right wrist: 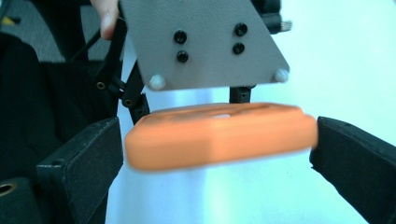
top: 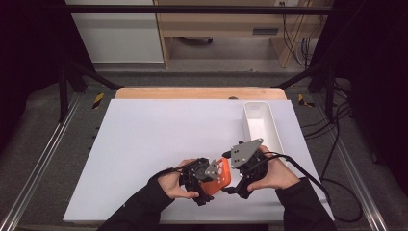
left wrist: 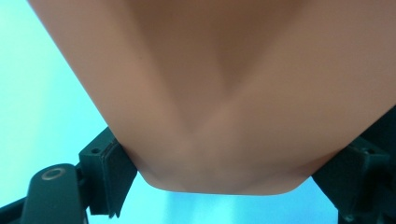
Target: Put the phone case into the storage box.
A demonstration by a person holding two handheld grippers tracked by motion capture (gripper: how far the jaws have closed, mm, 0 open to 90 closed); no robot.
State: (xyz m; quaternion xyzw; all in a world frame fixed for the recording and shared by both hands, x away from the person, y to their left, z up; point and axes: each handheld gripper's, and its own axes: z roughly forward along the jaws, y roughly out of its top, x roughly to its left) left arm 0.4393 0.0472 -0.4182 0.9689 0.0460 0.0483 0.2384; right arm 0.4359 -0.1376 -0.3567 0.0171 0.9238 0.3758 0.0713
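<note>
An orange, flat, rounded plastic piece [top: 219, 179] hangs just above the white table near its front edge, between my two grippers. My left gripper [top: 208, 185] grips it from the left. In the left gripper view the piece [left wrist: 219, 93] is blurred and close, wedged between both black pads [left wrist: 114, 170]. My right gripper [top: 234, 182] faces it from the right. In the right gripper view the piece [right wrist: 219, 135] lies edge-on between the spread jaws of that gripper [right wrist: 215, 154], with a visible gap at the left pad [right wrist: 88, 158]. The left gripper's grey plate [right wrist: 205, 42] stands behind it.
A long white tray [top: 276, 127] lies at the table's right side, just beyond my right hand. The white tabletop [top: 159, 134] stretches bare to the left and back. A black cable [top: 308, 175] trails off the right gripper toward the table's right edge.
</note>
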